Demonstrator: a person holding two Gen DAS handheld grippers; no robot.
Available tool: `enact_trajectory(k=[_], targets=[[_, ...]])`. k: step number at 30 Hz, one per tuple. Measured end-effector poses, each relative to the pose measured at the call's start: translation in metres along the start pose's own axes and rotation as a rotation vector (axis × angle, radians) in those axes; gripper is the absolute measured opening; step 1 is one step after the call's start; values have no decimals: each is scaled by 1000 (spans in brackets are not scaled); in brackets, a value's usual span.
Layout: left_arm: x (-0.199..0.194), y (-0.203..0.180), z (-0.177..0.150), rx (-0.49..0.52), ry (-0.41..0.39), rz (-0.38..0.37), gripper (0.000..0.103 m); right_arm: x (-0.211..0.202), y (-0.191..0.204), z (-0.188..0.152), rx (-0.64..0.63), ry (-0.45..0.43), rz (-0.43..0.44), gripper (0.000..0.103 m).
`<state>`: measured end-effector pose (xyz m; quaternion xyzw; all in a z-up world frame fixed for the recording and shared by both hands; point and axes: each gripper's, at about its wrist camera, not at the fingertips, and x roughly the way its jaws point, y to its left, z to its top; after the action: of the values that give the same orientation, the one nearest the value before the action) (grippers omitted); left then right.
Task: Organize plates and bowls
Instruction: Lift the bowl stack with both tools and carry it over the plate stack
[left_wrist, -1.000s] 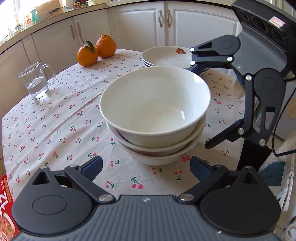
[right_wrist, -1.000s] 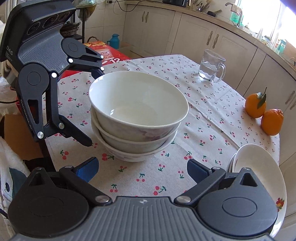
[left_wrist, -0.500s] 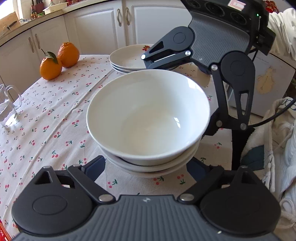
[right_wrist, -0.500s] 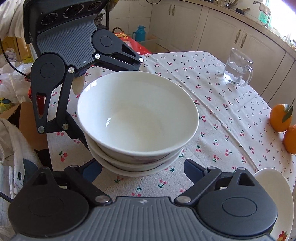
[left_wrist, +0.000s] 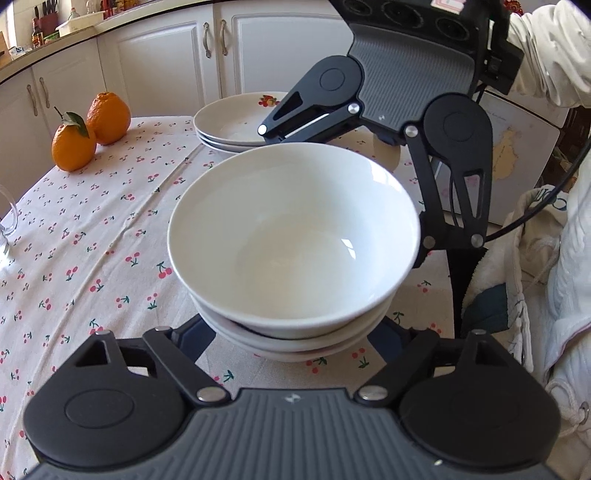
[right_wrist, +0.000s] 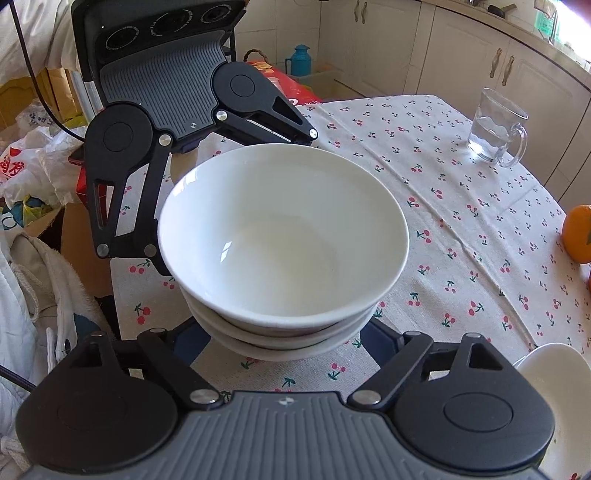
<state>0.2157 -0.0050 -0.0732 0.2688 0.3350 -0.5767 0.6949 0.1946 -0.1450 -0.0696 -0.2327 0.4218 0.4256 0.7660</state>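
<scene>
Bowls (left_wrist: 295, 251), a nested stack, sit on the surface between my two grippers: left gripper (left_wrist: 295, 332) wide around the near side, right gripper (right_wrist: 284, 332) wide opposite; plates (left_wrist: 236, 122) lie far left

The stack of bowls (left_wrist: 295, 240) is plain white, glossy inside, with no pattern on the top bowl. The table (left_wrist: 92, 240) wears a cream cloth printed with small red cherries on green stems. At 11 o'clock in the left wrist view, two oranges (left_wrist: 88, 129) are bright orange, one with a dark green leaf. The plates (left_wrist: 236, 122) at 12 o'clock are white, with a small red and yellow fruit motif on the rim. The right hand-held gripper (left_wrist: 369, 177) is black with a grey ribbed body. In the right wrist view the left hand-held gripper (right_wrist: 229, 199) has the same colours, the glass mug (right_wrist: 495, 129) at 2 o'clock is clear, and a teal flask (right_wrist: 301, 61) stands at 12 o'clock.
</scene>
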Motion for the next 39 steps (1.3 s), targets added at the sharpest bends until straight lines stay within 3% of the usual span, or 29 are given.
enact_trajectory(k=[16, 39], targets=[[4, 7, 1, 22, 2, -37, 88, 3, -6, 2, 12, 8, 36, 87], [-2, -6, 19, 5, -14, -10, 87, -12, -7, 1, 17, -7, 27, 86]])
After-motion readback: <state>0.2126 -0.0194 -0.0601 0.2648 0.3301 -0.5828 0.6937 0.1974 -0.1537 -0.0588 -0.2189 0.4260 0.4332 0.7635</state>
